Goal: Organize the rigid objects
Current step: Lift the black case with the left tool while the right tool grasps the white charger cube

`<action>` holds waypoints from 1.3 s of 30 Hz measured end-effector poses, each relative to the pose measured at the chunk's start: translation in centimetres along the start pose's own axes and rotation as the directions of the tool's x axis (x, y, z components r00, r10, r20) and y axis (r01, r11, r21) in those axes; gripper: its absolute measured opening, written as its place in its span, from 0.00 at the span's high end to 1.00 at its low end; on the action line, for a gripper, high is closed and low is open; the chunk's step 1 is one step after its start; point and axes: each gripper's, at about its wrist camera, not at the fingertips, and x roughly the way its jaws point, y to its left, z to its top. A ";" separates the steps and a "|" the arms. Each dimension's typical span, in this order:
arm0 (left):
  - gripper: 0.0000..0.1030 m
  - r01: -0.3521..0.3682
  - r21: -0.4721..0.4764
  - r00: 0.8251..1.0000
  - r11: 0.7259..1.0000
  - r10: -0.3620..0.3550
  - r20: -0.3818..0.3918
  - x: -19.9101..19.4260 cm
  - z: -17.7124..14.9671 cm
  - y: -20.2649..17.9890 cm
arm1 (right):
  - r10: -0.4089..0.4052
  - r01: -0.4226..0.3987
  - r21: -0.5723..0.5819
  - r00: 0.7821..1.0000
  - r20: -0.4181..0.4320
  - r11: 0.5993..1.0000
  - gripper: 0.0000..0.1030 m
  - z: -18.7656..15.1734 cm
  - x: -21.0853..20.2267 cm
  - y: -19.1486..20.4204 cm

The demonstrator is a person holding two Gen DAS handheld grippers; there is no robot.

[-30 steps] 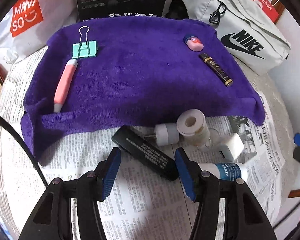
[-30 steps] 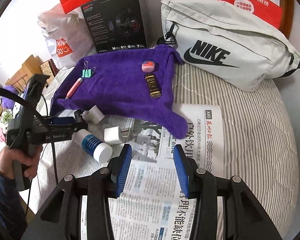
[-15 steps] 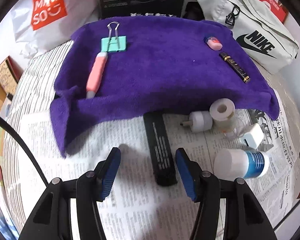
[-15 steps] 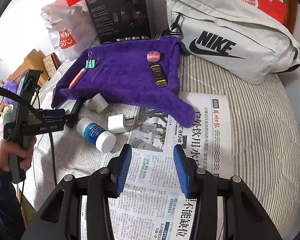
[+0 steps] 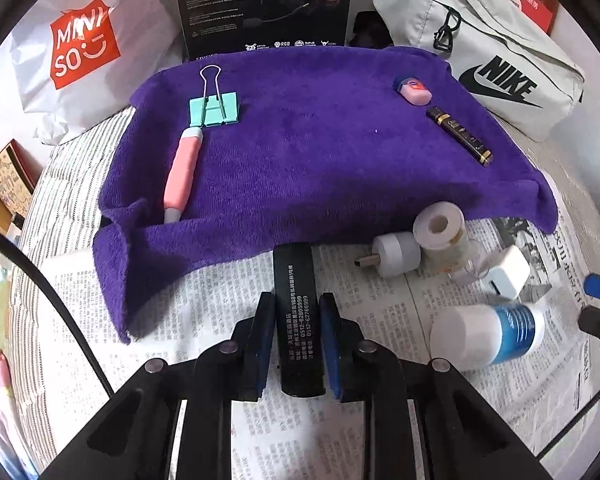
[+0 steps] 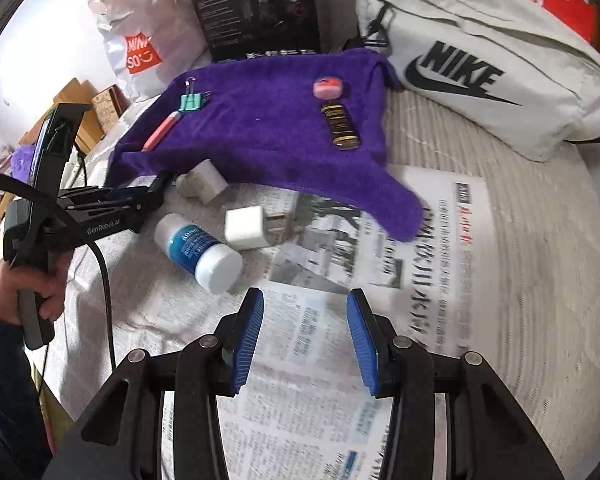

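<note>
From your left wrist view, your left gripper (image 5: 298,336) is clamped on the black rectangular bar (image 5: 298,312), its blue pads pressing both long sides. The bar's long axis runs straight ahead along the fingers, and its far end touches the near hem of the purple towel (image 5: 320,160), which lies directly in front. So the coming move is probably a lift and a carry forward onto the towel, where the teal binder clip (image 5: 214,110), pink pen (image 5: 183,174), pink eraser (image 5: 414,90) and dark gold-banded tube (image 5: 460,136) already lie. Still on the newspaper (image 5: 204,312), to the right: a white USB plug (image 5: 394,260), a tape roll (image 5: 440,228), a white charger (image 5: 504,276) and a blue-labelled bottle (image 5: 488,332).

From your right wrist view, your right gripper (image 6: 305,340) stands apart and empty over the newspaper (this frame is somewhat blurred). The bottle (image 6: 198,250) and charger (image 6: 246,228) lie ahead to its left, nearer to this hand than to the other. This view shows your left hand (image 6: 24,288) on its handle, but the bar itself is hidden behind that gripper.
</note>
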 end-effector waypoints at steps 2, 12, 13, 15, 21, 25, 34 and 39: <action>0.79 -0.005 0.000 1.000 1.000 0.005 -0.004 -0.2 -0.4 0.2 | 0.016 -0.016 -0.002 1.000 0.008 1.000 0.58 0.6 0.5 0.6; 0.79 0.024 -0.019 1.000 1.000 -0.023 0.013 -0.8 -2.2 1.6 | 0.012 -0.014 -0.056 1.000 -0.028 0.998 0.58 4.1 3.9 3.7; 0.79 0.027 -0.021 1.000 0.999 -0.027 0.015 -0.7 -2.2 1.7 | 0.005 -0.007 -0.059 0.999 -0.039 0.998 0.58 4.3 4.4 3.8; 0.79 0.038 -0.027 0.999 0.999 -0.038 0.021 -0.7 -2.3 1.9 | -0.005 0.002 -0.068 0.999 -0.053 0.998 0.58 4.6 5.2 4.0; 0.79 0.056 -0.029 0.998 0.998 -0.056 0.026 -0.8 -2.4 2.2 | -0.065 0.058 -0.087 0.994 -0.084 0.994 0.57 5.1 7.0 3.9; 0.79 0.062 -0.024 0.998 0.998 -0.061 0.032 -0.7 -2.5 2.3 | -0.073 0.065 -0.095 0.994 -0.086 0.993 0.55 5.0 7.6 3.7; 0.79 0.068 -0.023 0.997 0.997 -0.067 0.045 -0.9 -2.9 2.5 | -0.089 0.082 -0.104 0.994 -0.069 0.991 0.56 3.8 5.5 2.2; 0.79 0.056 -0.019 0.998 0.998 -0.055 0.042 -0.9 -2.8 2.2 | -0.104 0.096 -0.090 0.990 -0.095 0.991 0.55 2.9 6.0 0.9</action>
